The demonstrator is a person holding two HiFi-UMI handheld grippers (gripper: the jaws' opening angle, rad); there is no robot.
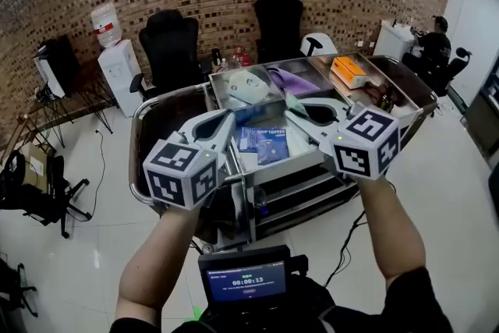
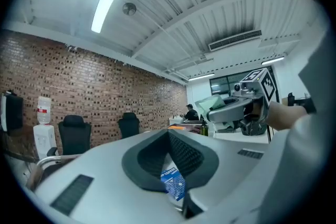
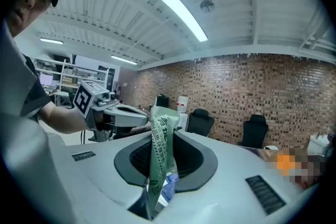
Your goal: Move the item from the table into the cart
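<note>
Step in hand: both packets are judged to be on delivery to the cart (image 1: 405, 83); nothing has been released yet.
Left tool (image 2: 178, 195): narrow, clamped on the blue coffee packet (image 2: 172, 182).
Right tool (image 3: 152, 201): narrow, clamped on the green packet (image 3: 161, 152), which stands upright above the jaws.
Item position: both packets are held in the air over the near side of the cart, apart from the orange box (image 1: 348, 71) at the rear.
Recommended method: each tool should be lowered into a free compartment before its jaws are opened, one packet at a time.
Risk: the tall green packet may topple over the rim if dropped from height.
</note>
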